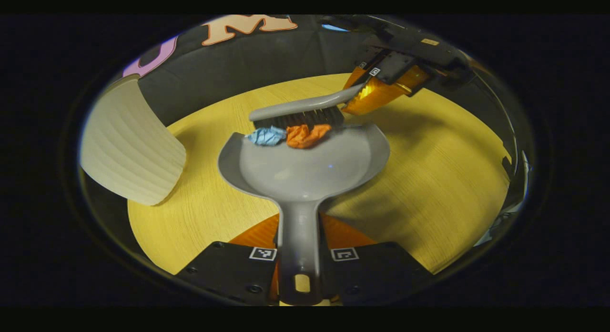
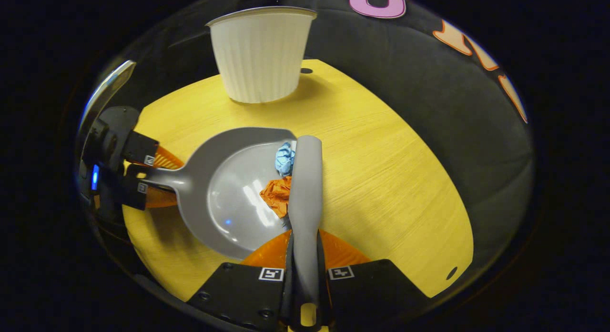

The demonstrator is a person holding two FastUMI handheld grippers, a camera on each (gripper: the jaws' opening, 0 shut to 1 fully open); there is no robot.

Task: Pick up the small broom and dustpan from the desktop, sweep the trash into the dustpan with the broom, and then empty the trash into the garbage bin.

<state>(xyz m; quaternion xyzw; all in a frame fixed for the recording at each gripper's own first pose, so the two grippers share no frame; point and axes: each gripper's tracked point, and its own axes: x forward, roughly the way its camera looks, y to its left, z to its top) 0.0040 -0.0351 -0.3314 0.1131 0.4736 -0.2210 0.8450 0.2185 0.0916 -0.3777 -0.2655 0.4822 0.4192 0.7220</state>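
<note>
Dustpan handle end cut off, broom bristles half-hidden

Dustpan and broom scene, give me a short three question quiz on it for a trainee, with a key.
1. True or false: the orange paper ball lies beside the white bin, clear of the dustpan.
2. Which does the left hand-held gripper hold? A) broom B) dustpan C) bin
3. Fill in: the broom bristles touch the orange ball and the ____ paper ball.

Key: 1 false, it sits at the dustpan's mouth. 2 B, by the handle; the right hand-held gripper holds the broom. 3 blue.
</note>
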